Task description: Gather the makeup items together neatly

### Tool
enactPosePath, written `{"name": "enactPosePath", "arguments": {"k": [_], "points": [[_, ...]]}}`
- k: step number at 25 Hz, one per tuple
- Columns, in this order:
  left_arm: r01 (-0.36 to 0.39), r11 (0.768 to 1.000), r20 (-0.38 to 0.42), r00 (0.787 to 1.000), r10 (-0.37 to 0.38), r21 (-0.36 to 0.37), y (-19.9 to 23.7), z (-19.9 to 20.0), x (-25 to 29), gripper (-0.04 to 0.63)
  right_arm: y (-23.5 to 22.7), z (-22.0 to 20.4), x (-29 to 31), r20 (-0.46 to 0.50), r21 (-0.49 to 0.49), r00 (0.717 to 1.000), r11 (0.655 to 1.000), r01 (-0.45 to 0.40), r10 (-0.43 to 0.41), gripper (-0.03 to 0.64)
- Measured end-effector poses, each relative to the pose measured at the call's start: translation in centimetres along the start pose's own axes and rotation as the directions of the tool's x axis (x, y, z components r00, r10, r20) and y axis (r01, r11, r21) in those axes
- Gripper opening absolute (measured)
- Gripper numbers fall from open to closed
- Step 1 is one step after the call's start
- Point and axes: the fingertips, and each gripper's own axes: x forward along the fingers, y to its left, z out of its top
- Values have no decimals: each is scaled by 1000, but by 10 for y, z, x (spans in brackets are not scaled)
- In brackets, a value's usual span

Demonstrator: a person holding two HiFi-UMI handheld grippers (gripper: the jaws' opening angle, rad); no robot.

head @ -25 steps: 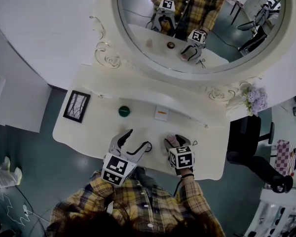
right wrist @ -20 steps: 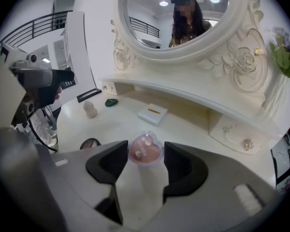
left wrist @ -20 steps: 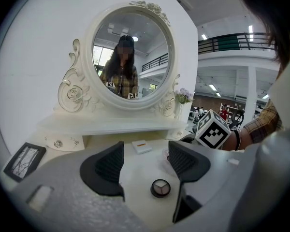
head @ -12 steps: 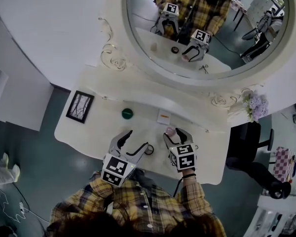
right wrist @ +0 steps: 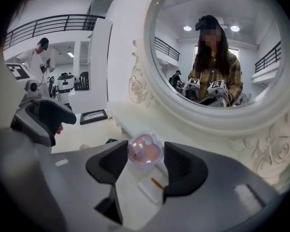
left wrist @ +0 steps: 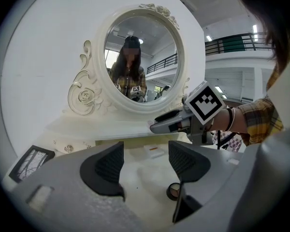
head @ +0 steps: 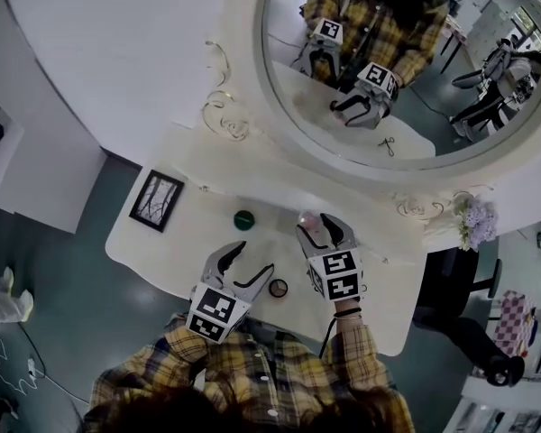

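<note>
My right gripper (head: 321, 231) hangs above the middle of the white dressing table (head: 162, 251), shut on a pink heart-shaped compact (right wrist: 144, 149). The compact (head: 312, 224) shows between the jaws in the head view too. Below it lies a white flat packet (right wrist: 153, 186), also seen in the left gripper view (left wrist: 154, 151). A green round item (head: 244, 219) sits to the left of it. A small round brown compact (head: 278, 288) rests near the front edge, just right of my left gripper (head: 250, 262), which is open with nothing between its pads (left wrist: 108, 166).
A black picture frame (head: 157, 200) lies at the table's left end. The big round mirror (head: 406, 61) with its ornate white frame stands behind a raised shelf. Purple flowers (head: 476, 222) sit at the right. A second person (right wrist: 41, 52) stands far off.
My right gripper has lifted the pink compact and carried it toward the back of the table. The small brown compact now shows clear of the left gripper, which has barely moved.
</note>
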Motion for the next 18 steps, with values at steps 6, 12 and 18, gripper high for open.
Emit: {"name": "enactPosePath", "arguments": {"k": [6,12,18], "points": [[-1,1000,-11,1000,1,-3,12,2,6,281,1,32,37,6,-57,999,998,-36,37,233],[0,1000,-28,1000,0,-13,22,-1,8,281,5,46,68,-21,-103,997,992,-73,71,233],[-14,1000,-32,999,13,-22,35,-1,12,281,7,47,91,-65,-106,992,987,-119,112,233]]}}
